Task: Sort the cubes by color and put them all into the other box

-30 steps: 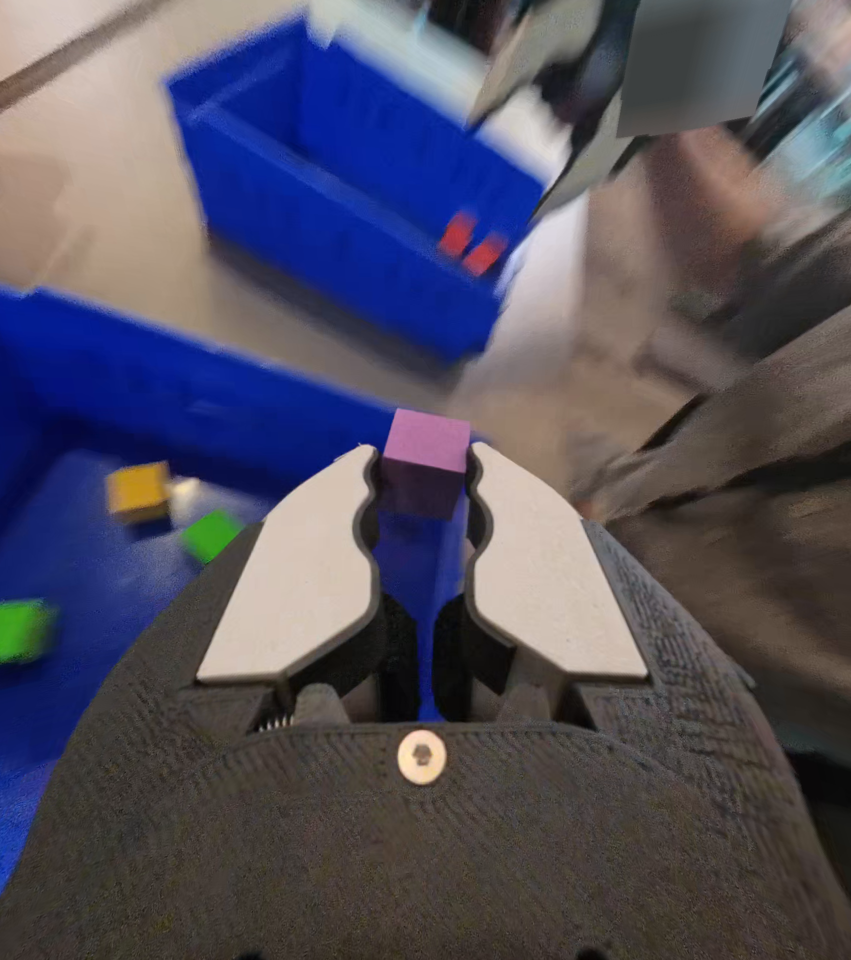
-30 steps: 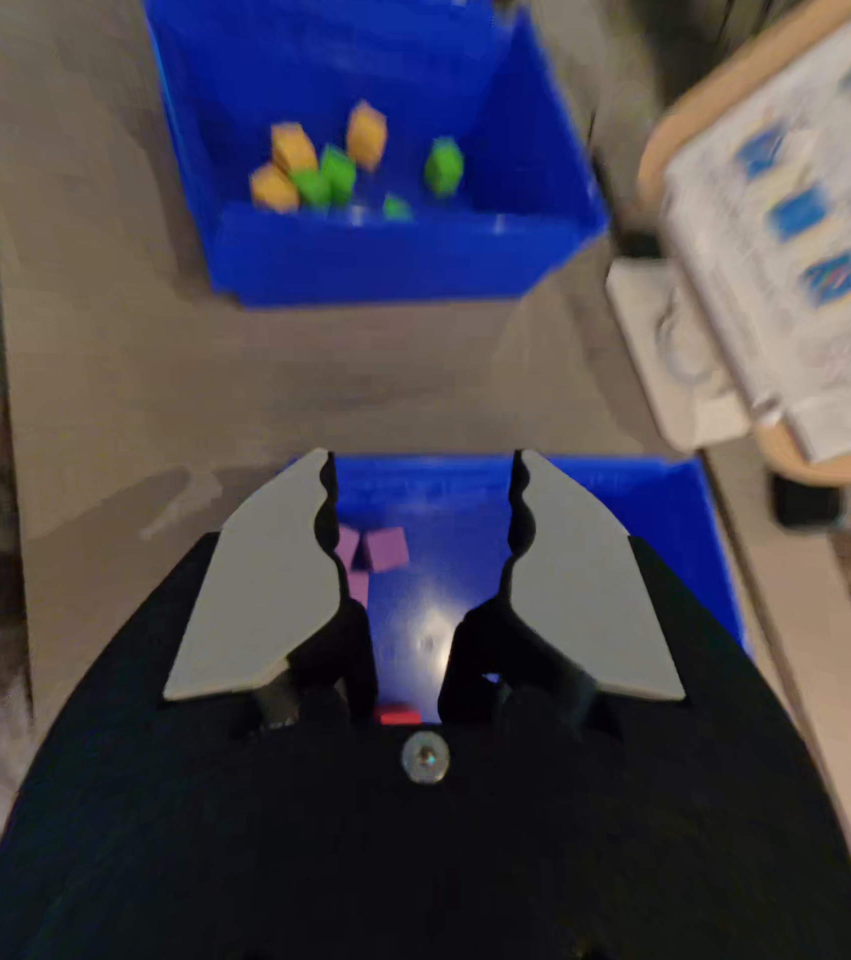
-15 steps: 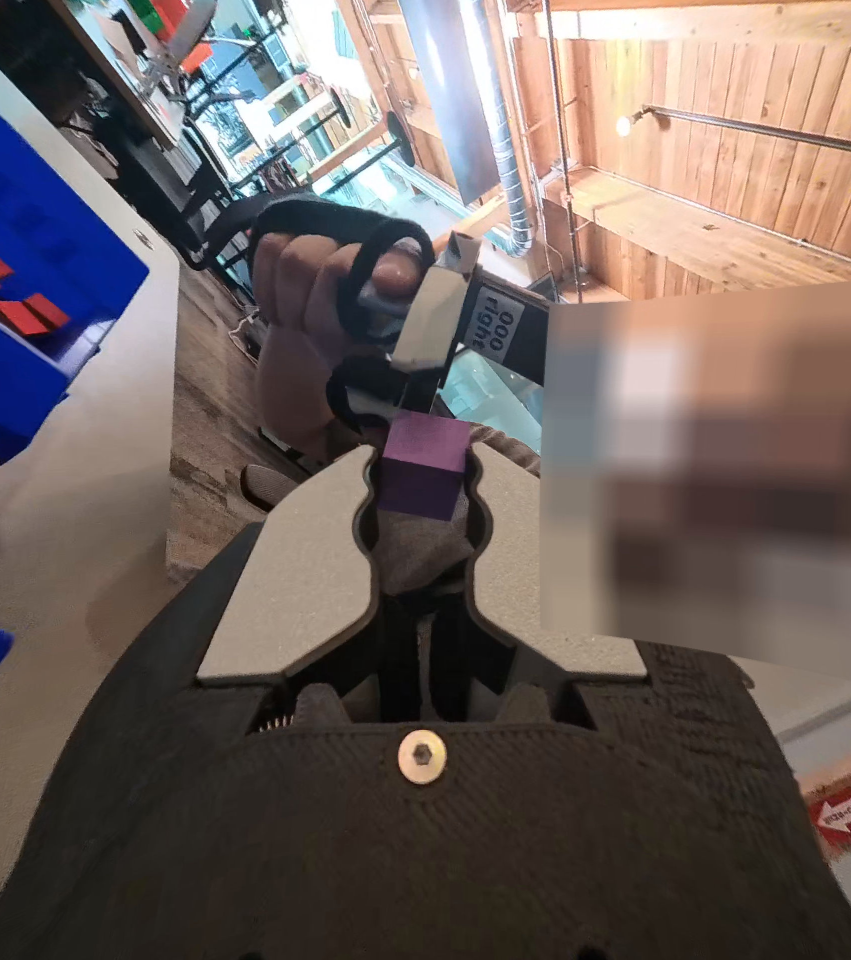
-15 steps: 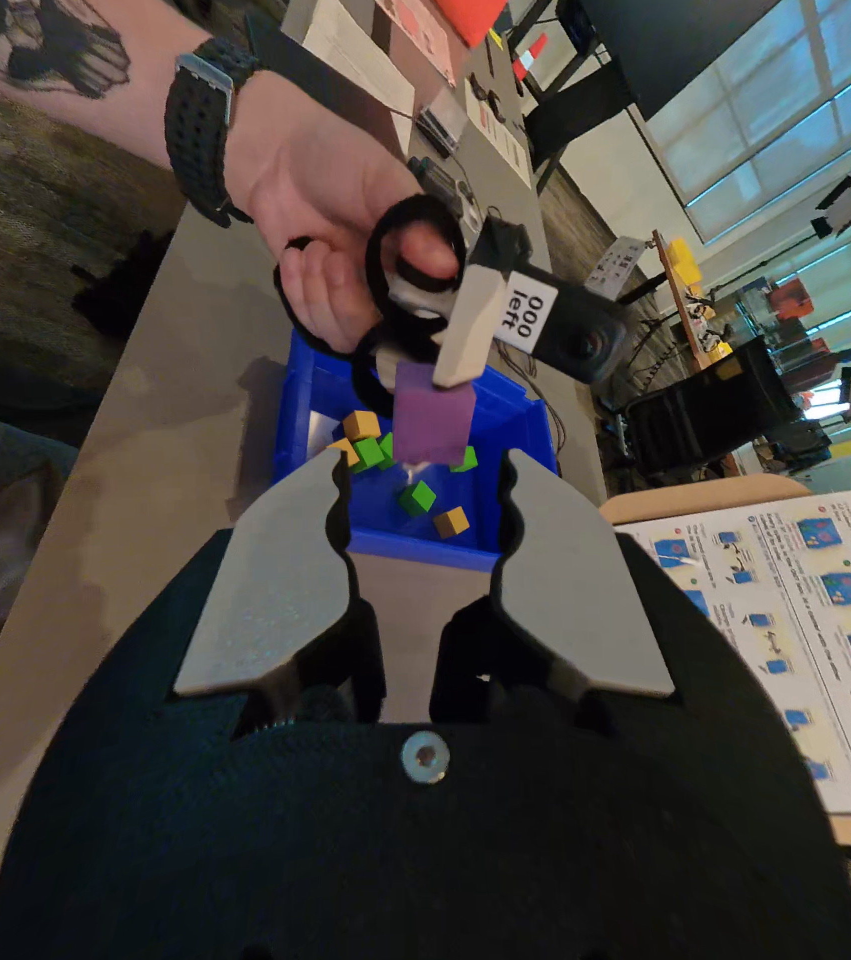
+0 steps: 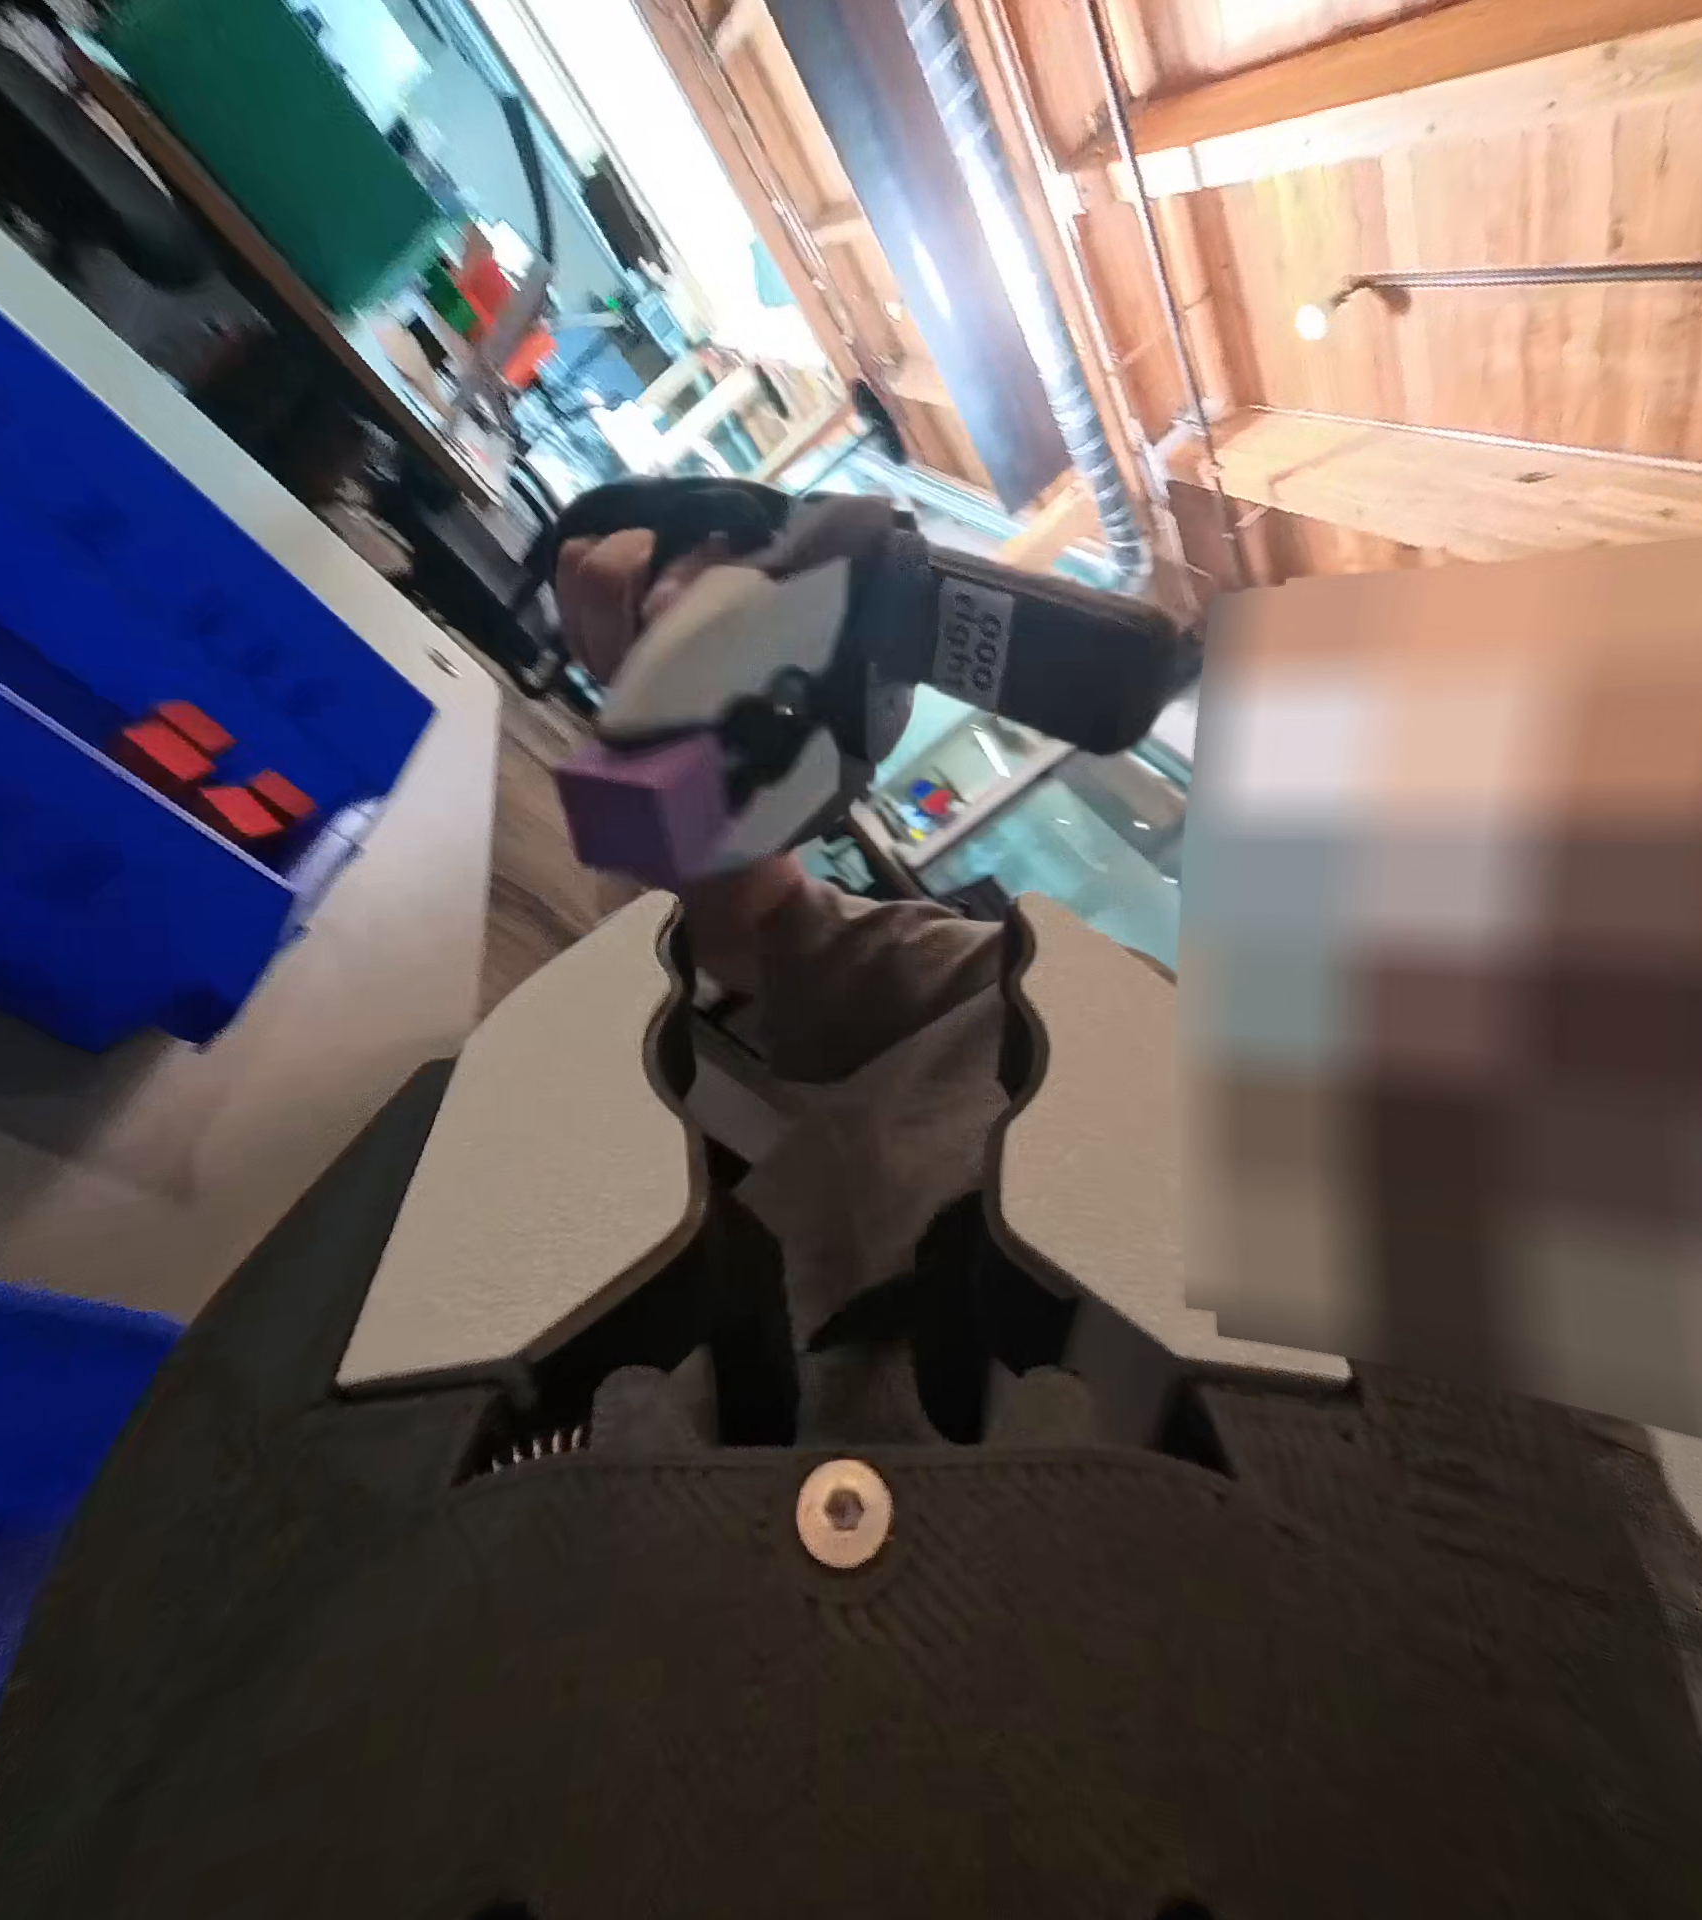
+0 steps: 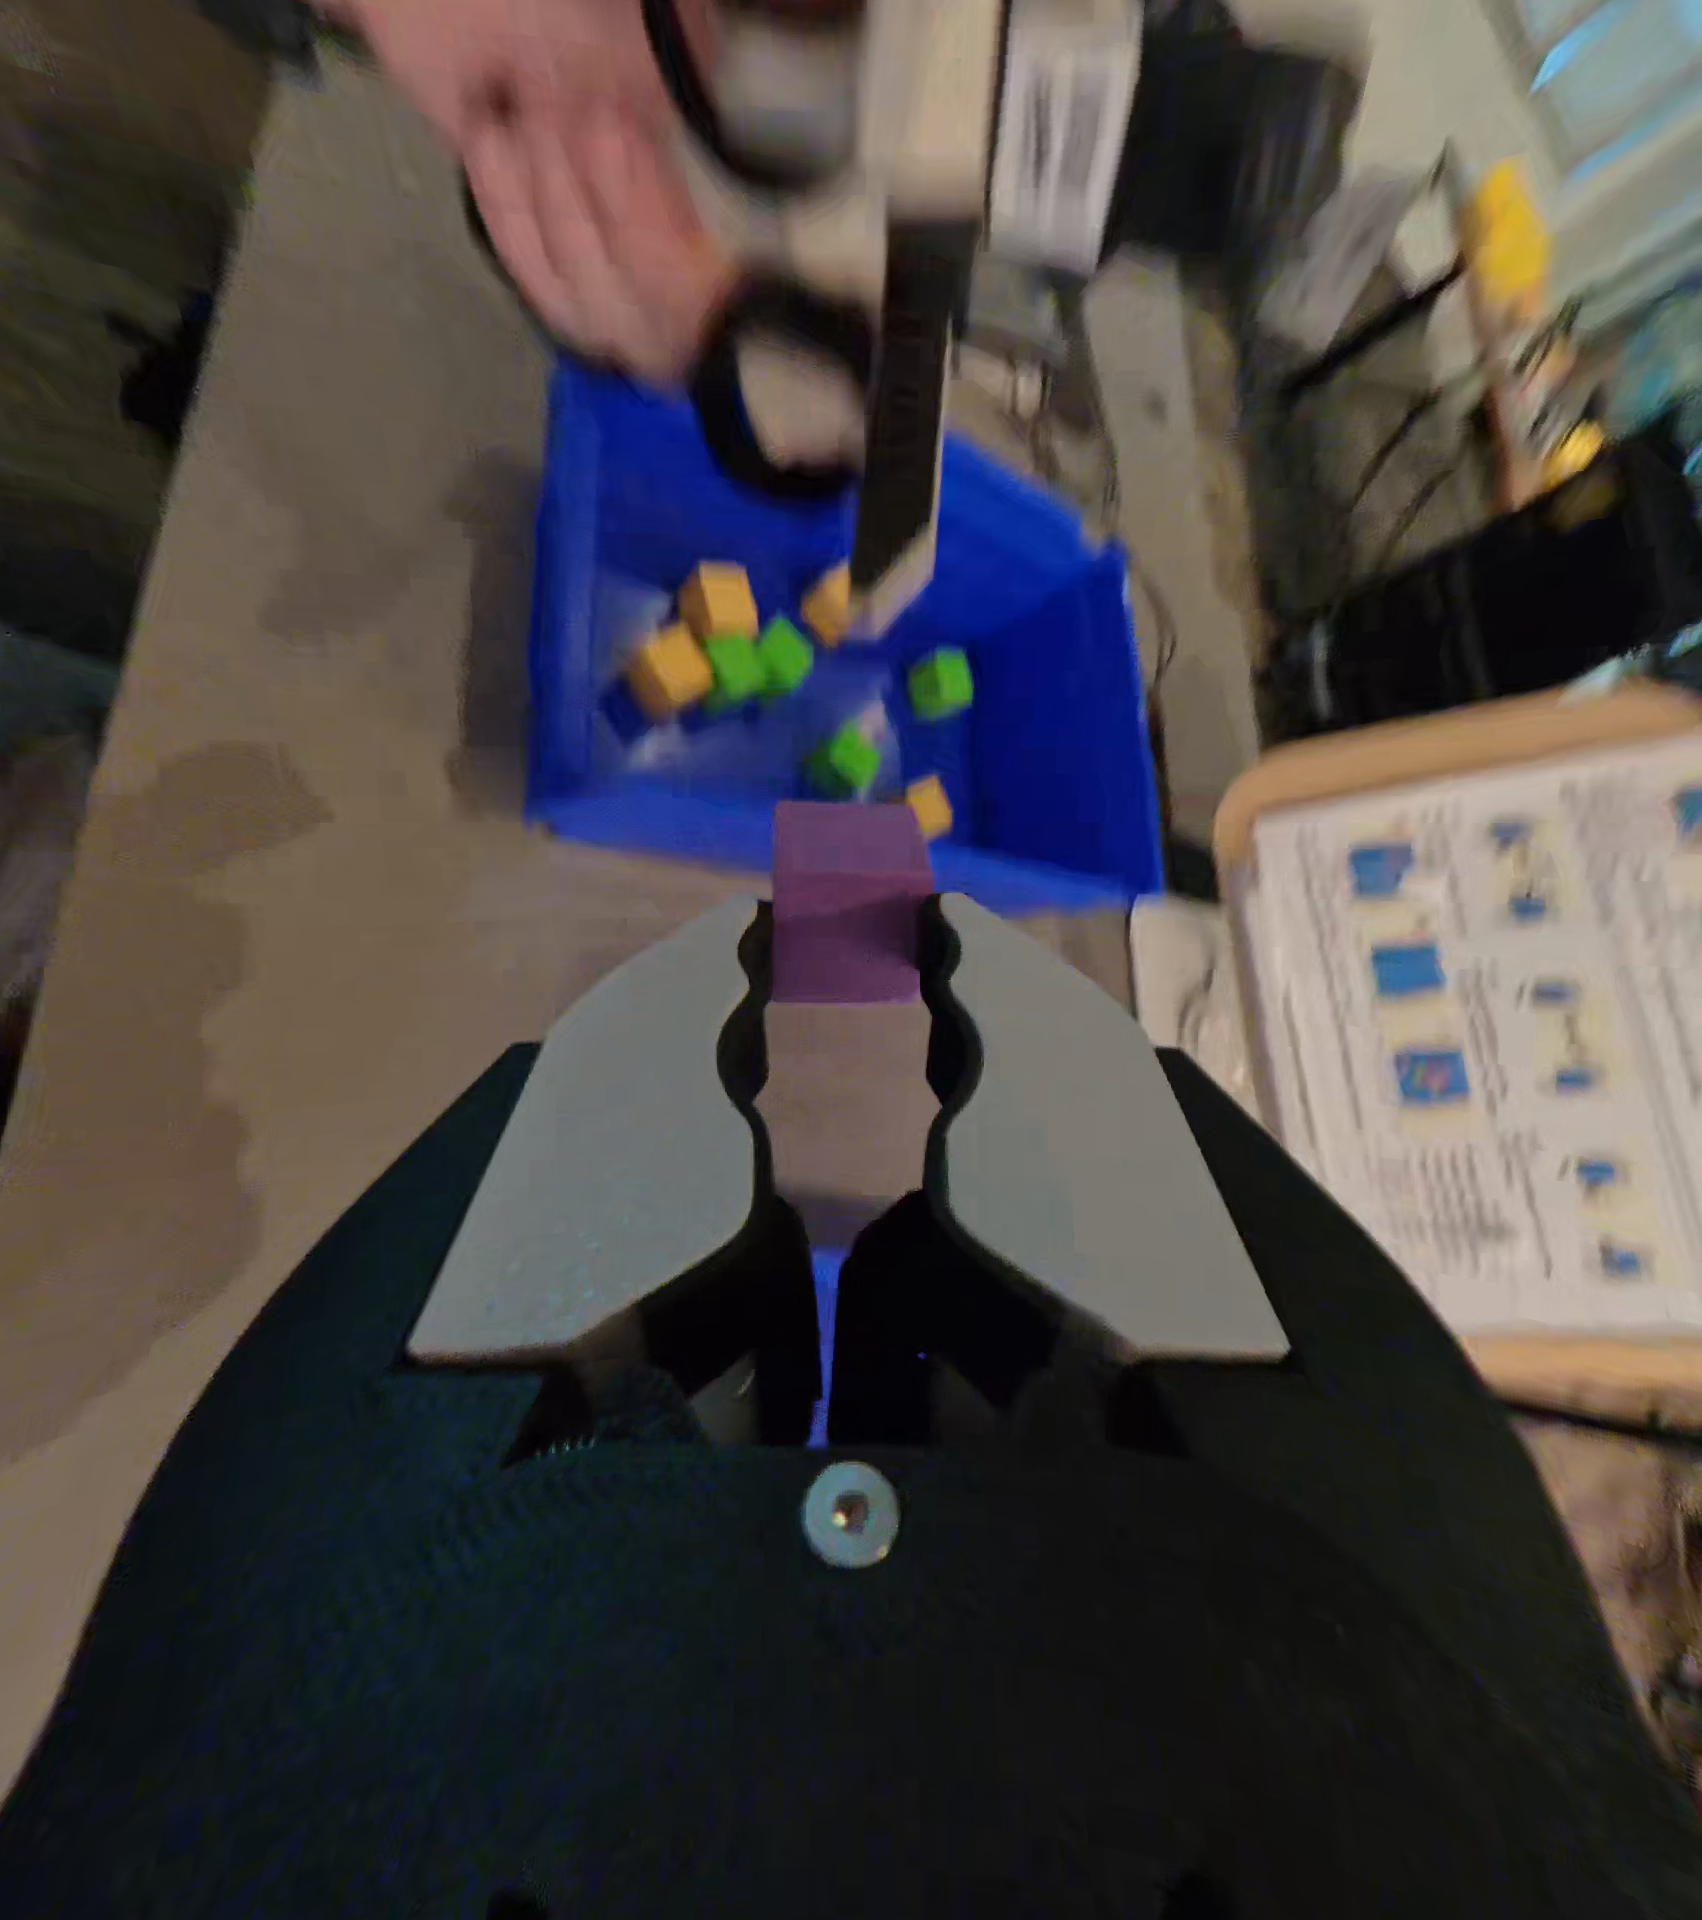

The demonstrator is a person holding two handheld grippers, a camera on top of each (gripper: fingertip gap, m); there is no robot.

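Worktop [image 6: 327, 935] first: it's a long grey-beige surface with a blue bin [image 6: 1065, 727] sitting toward its far end in the right wrist view, holding a loose scatter of orange cubes [image 6: 717, 603] and green cubes [image 6: 940, 686]. Off the worktop's right edge there's a wooden board carrying a printed sheet [image 6: 1512, 997].

Second blue bin [image 5: 78, 748] shows up in the left wrist view at the worktop's corner, with a few red blocks [image 5: 166, 753] against its inner wall.

Right gripper [image 6: 847, 914] is clamped on the purple cube [image 6: 849, 914], pinched right at the fingertips and held in the air above the worktop, short of the near wall of the bin with the orange and green cubes. From the left wrist view you can see it tilted, nose pointing down-left, cube [image 5: 644, 821] at its tip, with the person's hand [image 5: 608, 613] wrapped around the handle.

Left gripper [image 5: 847, 914] has its fingers spread apart with nothing between them. In the right wrist view it hangs blurred over the bin, nose down, hand [image 6: 577, 177] gripping it from above.
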